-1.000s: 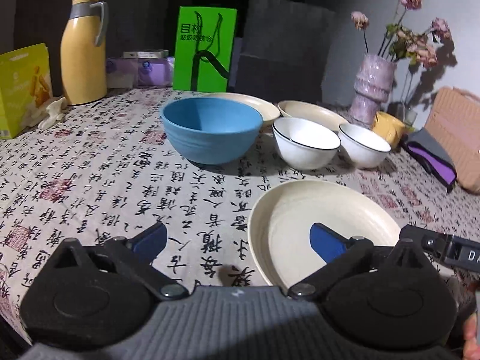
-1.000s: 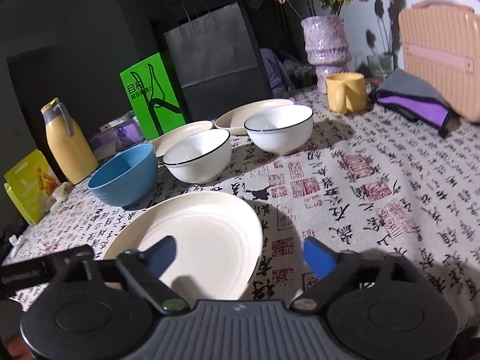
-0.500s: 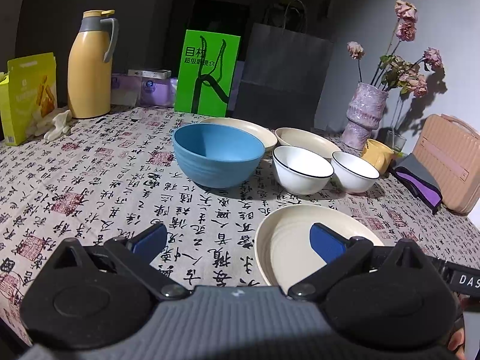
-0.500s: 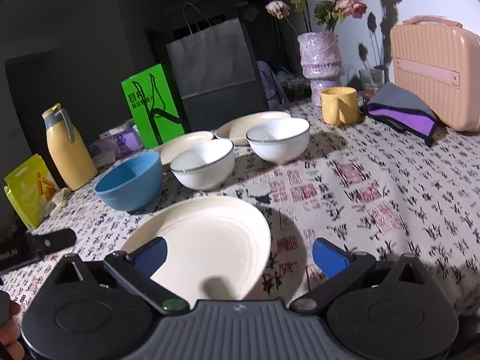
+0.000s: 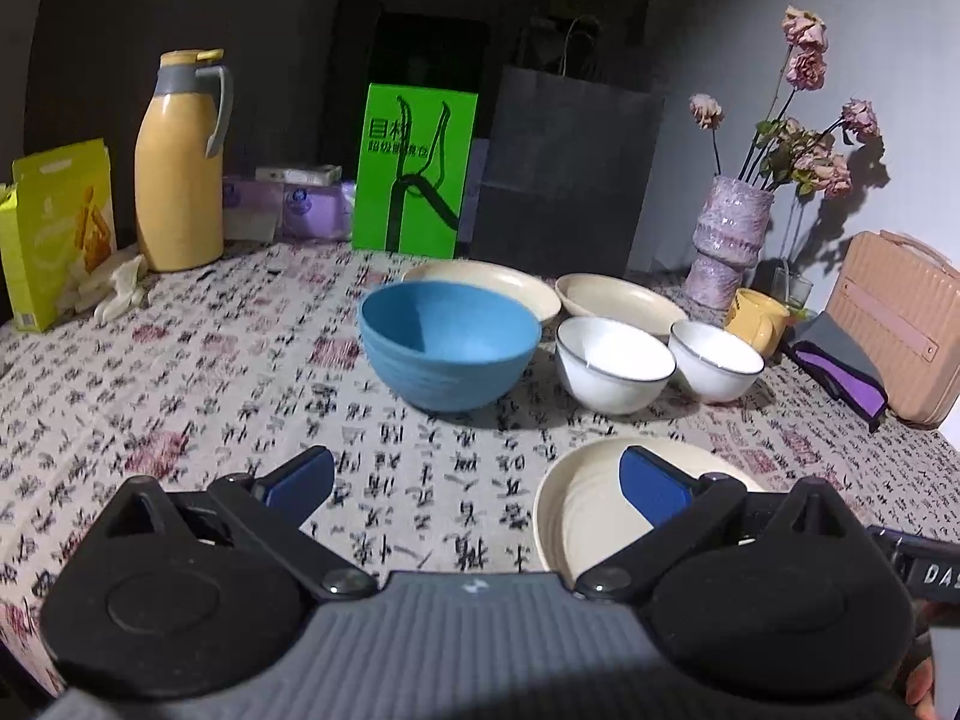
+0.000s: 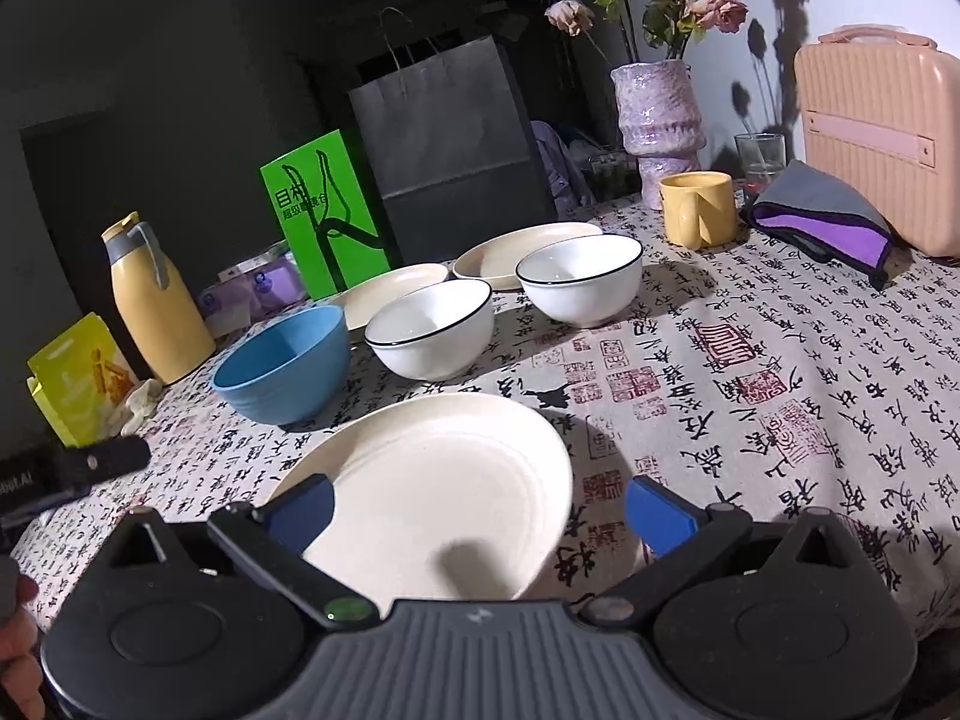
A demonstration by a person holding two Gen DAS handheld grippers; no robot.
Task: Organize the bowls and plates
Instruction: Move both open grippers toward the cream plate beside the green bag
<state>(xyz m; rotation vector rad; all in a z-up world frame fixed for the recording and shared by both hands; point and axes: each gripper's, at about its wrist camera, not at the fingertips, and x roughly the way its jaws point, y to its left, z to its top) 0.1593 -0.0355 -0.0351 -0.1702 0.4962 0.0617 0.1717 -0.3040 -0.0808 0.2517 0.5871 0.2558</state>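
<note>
Right wrist view: a cream plate [image 6: 444, 480] lies on the calligraphy-print tablecloth [image 6: 780, 372] in the lower middle of the frame, just ahead of the right gripper [image 6: 477, 507], whose blue-padded fingers [image 6: 657, 515] stand wide apart with nothing between them; the left pad overlaps the plate's near rim in the picture, though contact cannot be told. Above the plate, left of centre, sits the blue bowl [image 6: 282, 363], and to its right two white bowls with dark rims, the nearer one [image 6: 429, 327] and the farther one [image 6: 579, 279]. Behind these lie two more cream plates [image 6: 393, 294], side by side.

In the left wrist view the left gripper [image 5: 477, 480] is likewise spread wide and empty, above the cloth at lower centre, its right pad over the near plate's [image 5: 594, 510] left part. The blue bowl [image 5: 447, 345] is at mid-frame, the yellow thermos [image 5: 180, 162] at upper left, the vase of dried flowers [image 5: 729, 234] at upper right.
</note>
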